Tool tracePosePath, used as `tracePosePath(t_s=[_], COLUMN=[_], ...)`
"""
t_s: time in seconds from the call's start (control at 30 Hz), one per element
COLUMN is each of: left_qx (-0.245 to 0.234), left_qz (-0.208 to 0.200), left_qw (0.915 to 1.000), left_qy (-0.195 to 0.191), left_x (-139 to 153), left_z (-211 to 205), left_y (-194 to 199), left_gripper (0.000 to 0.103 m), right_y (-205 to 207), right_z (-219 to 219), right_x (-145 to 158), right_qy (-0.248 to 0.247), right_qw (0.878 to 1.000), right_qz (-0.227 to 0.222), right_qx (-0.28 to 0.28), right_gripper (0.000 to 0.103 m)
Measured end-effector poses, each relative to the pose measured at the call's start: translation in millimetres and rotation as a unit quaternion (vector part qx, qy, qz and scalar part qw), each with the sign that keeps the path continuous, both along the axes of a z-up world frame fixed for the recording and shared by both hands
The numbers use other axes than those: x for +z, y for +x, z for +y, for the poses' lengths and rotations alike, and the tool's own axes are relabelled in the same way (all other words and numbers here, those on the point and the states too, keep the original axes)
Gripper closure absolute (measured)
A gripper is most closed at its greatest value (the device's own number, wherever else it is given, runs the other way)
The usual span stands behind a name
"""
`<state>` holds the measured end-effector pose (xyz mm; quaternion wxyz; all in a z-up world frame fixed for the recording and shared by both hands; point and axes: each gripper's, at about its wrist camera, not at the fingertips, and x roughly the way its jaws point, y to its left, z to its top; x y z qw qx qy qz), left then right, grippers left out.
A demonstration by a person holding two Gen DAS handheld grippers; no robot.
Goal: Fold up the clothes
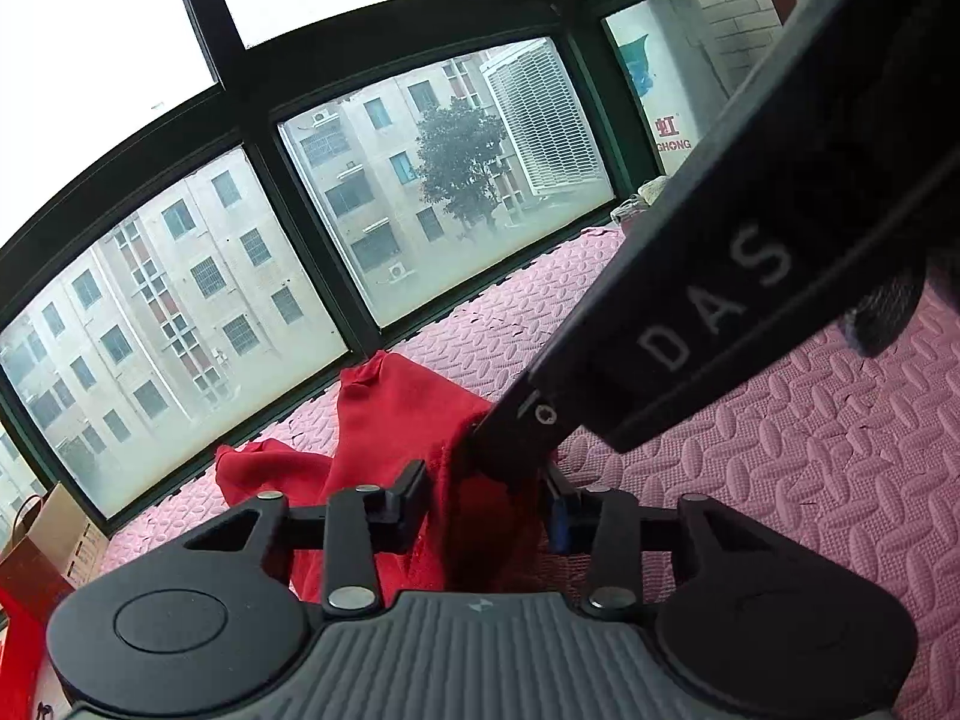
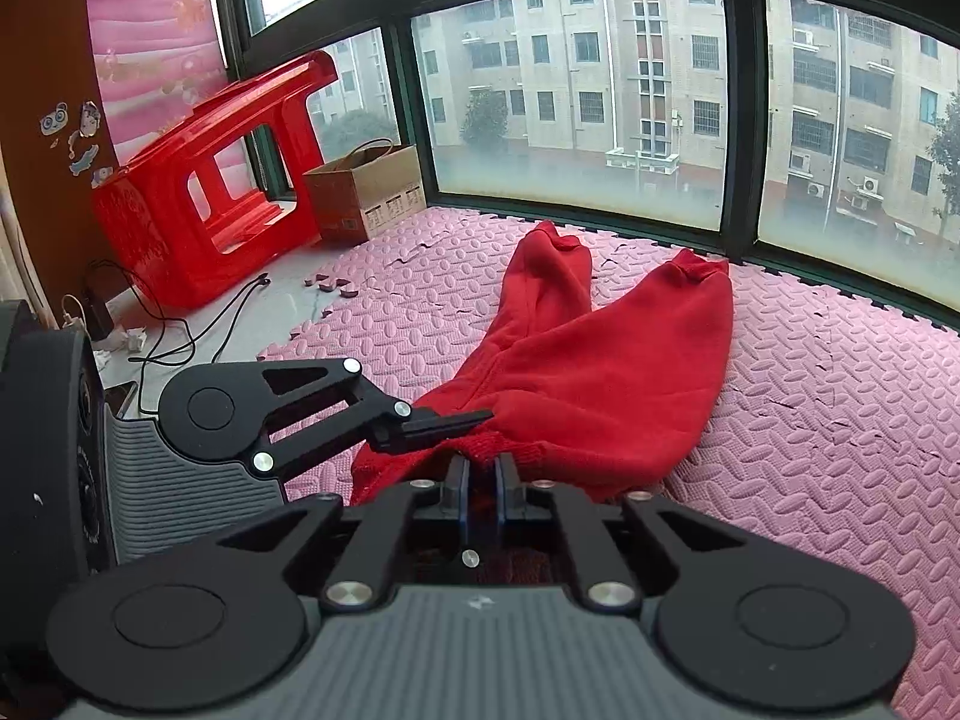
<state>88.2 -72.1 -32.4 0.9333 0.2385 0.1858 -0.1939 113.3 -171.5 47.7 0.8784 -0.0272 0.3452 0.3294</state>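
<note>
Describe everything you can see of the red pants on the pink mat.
The red pants look like soft, fleecy knit sweatpants with a ribbed waistband and gathered cuffs. They lie on the pink foam mat, the two legs spread in a V toward the window, cuffs farthest away. The waistband end is lifted: the right gripper has its jaws shut on it, and the left gripper, jaws open, has fabric between them.

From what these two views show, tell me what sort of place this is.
Probably an enclosed balcony or bay-window nook in an upper-floor flat: a wall of windows facing apartment blocks, pink foam mats on the floor, and household clutter such as a red plastic stool and cardboard box.
</note>
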Motion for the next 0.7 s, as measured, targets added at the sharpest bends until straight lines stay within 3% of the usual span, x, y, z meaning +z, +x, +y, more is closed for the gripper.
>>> tracePosePath(t_s=[0.07,0.3,0.53,0.7], left_qx=[0.0,0.029,0.067,0.085], left_qz=[0.009,0.041,0.075,0.091], left_qw=[0.9999,0.9944,0.9781,0.9693], left_qy=[-0.008,-0.092,-0.182,-0.212], left_x=[-1,10,25,27], left_z=[6,40,85,107], left_y=[5,7,8,11], left_gripper=[0.087,0.09,0.09,0.09], right_y=[6,73,184,263], right_z=[-6,-22,-24,-25], right_x=[6,9,-48,-101], right_qy=[0.011,0.02,0.002,0.011], right_qw=[1.0,0.998,0.987,0.973], right_qz=[-0.002,-0.009,0.05,0.095], right_qx=[0.0,-0.066,-0.154,-0.211], right_gripper=[0.093,0.088,0.085,0.076])
